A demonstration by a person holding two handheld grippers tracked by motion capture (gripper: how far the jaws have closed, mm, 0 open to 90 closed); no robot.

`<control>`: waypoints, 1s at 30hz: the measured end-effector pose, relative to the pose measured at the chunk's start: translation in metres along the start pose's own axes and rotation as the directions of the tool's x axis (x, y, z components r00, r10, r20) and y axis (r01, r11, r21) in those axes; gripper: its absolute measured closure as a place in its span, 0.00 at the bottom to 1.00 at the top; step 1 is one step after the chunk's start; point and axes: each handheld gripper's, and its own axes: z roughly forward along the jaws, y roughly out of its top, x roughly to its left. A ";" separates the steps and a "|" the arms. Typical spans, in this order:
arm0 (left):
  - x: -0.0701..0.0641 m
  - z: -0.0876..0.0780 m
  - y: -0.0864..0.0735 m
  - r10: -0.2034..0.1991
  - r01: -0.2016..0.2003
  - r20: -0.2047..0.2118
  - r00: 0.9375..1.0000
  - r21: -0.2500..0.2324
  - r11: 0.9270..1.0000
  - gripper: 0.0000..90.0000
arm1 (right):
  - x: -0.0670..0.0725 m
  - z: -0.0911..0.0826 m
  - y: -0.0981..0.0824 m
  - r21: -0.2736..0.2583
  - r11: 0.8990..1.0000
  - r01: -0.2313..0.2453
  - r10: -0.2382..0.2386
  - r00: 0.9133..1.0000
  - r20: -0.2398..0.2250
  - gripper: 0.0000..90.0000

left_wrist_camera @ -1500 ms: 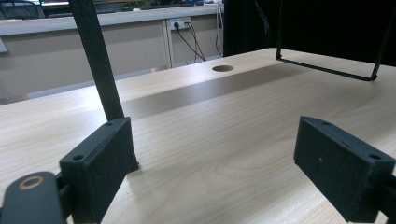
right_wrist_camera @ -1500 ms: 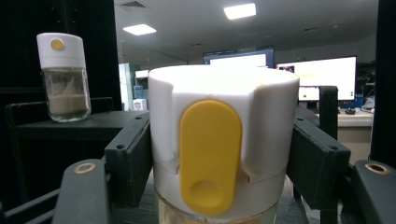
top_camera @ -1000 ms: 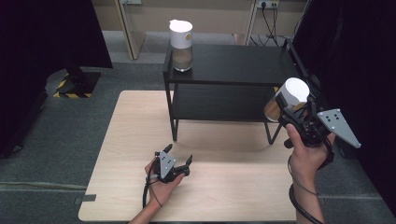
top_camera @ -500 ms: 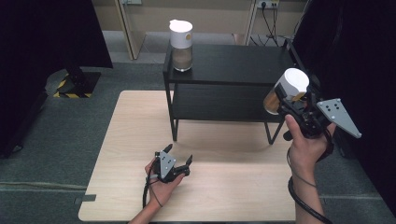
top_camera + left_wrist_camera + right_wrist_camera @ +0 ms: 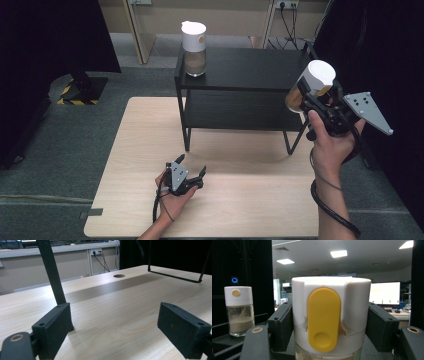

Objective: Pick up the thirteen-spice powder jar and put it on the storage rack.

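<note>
Carrying a white-lidded jar point(image 5: 310, 85) pinched in the right gripper point(image 5: 314, 98) beside the black shelf's point(image 5: 250, 67) right end, likely bound for its top near the far-left matching jar point(image 5: 194, 48); left gripper point(image 5: 190, 169) rests spread on the table point(image 5: 250, 200).

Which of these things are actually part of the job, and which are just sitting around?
Part of the job:
- white-capped glass jar with yellow tab, clamped in the right gripper
- matching white-capped glass jar on the black metal shelf

Just there:
- left gripper, open, on the pale wooden table
- wall sockets
</note>
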 end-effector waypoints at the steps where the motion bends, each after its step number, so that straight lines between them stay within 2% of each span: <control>1: 0.000 0.000 0.000 -0.002 0.002 0.000 1.000 0.000 1.000 0.13 | 0.000 0.001 0.001 -0.001 1.000 0.000 0.000 1.000 0.000 0.34; 15: 0.001 0.000 -0.001 -0.014 0.014 0.003 1.000 -0.005 1.000 0.13 | 0.005 0.026 0.020 0.004 1.000 0.018 -0.018 1.000 0.018 0.34; 30: 0.001 0.000 -0.001 -0.013 0.013 0.003 1.000 -0.006 1.000 0.13 | 0.005 0.060 0.032 0.044 0.999 0.008 -0.012 0.996 0.083 0.34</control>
